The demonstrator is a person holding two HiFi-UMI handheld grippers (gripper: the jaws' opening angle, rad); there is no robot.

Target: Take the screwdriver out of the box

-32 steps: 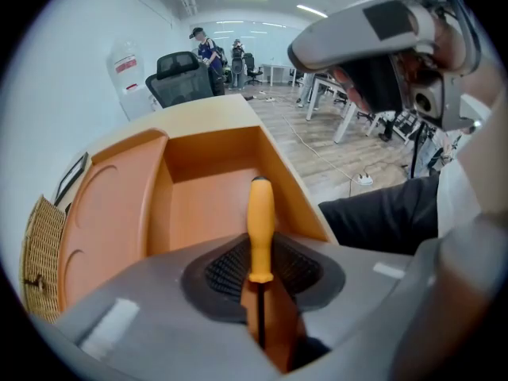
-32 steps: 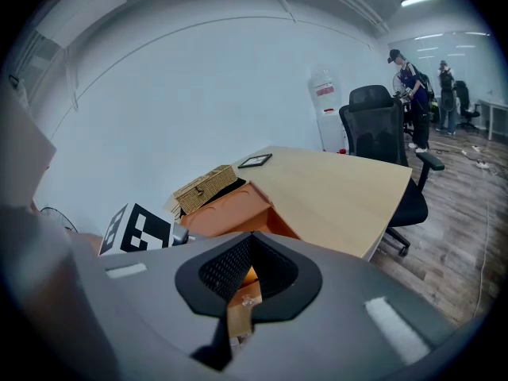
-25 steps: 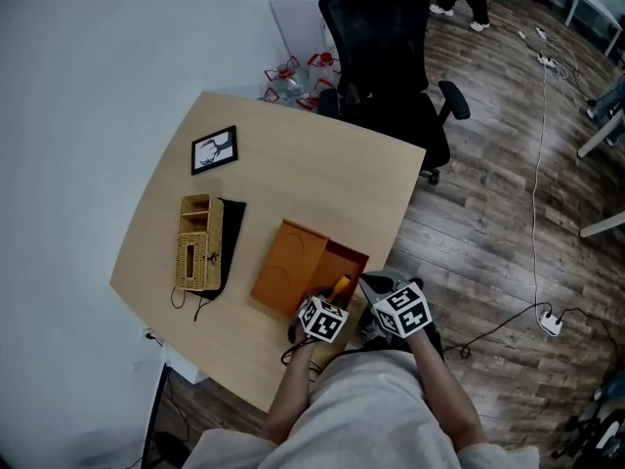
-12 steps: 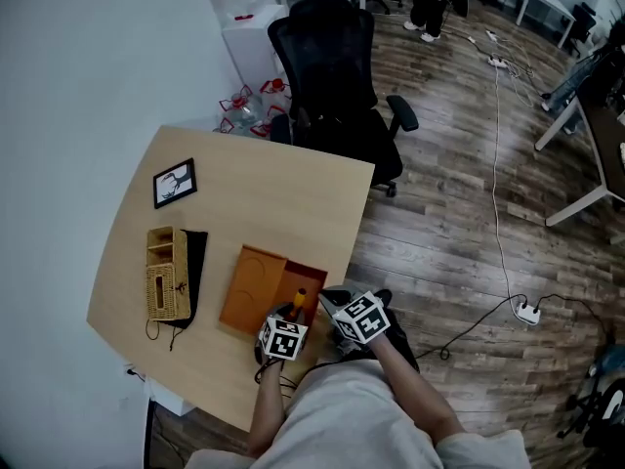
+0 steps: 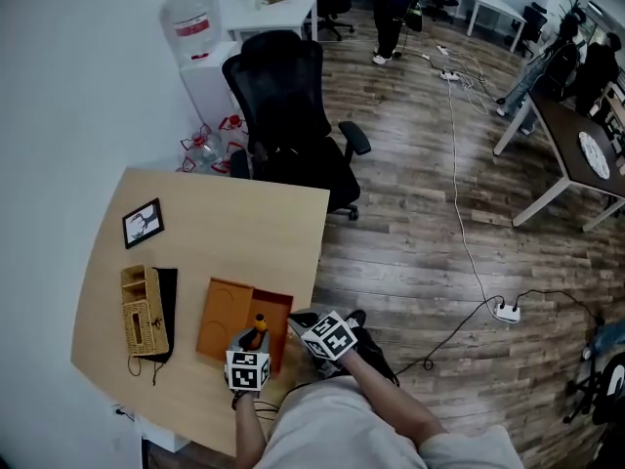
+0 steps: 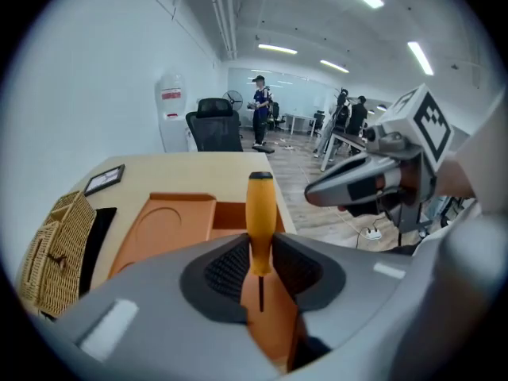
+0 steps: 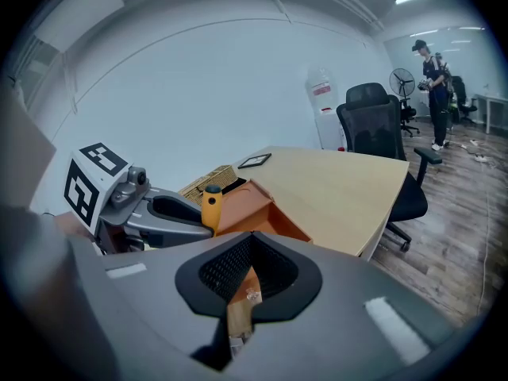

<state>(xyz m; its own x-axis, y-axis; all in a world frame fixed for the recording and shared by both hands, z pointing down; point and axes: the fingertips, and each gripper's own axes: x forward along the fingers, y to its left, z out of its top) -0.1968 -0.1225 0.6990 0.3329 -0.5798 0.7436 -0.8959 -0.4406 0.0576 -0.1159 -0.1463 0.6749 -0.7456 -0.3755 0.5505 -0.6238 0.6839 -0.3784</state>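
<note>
An orange box (image 5: 227,311) lies open on the wooden table (image 5: 244,223), near its front right edge. My left gripper (image 5: 256,348) hangs above the box, shut on a screwdriver (image 5: 259,329). In the left gripper view the screwdriver (image 6: 260,213) stands upright between the pads (image 6: 226,268), orange handle up and thin shaft down, clear of the box (image 6: 171,225). My right gripper (image 5: 305,321) rests at the box's right edge. In the right gripper view its pads (image 7: 274,264) are pinched on a thin tan strip of the box's rim (image 7: 241,302).
A wicker box (image 5: 139,313) on a black cloth (image 5: 167,296) and a small picture frame (image 5: 143,223) sit on the table's left side. A black office chair (image 5: 288,115) stands behind the table. Cables and a power strip (image 5: 506,312) lie on the floor at right.
The left gripper has risen with the screwdriver, lifting it up out of the box. The right gripper has stayed at the box's edge. The head view has swung.
</note>
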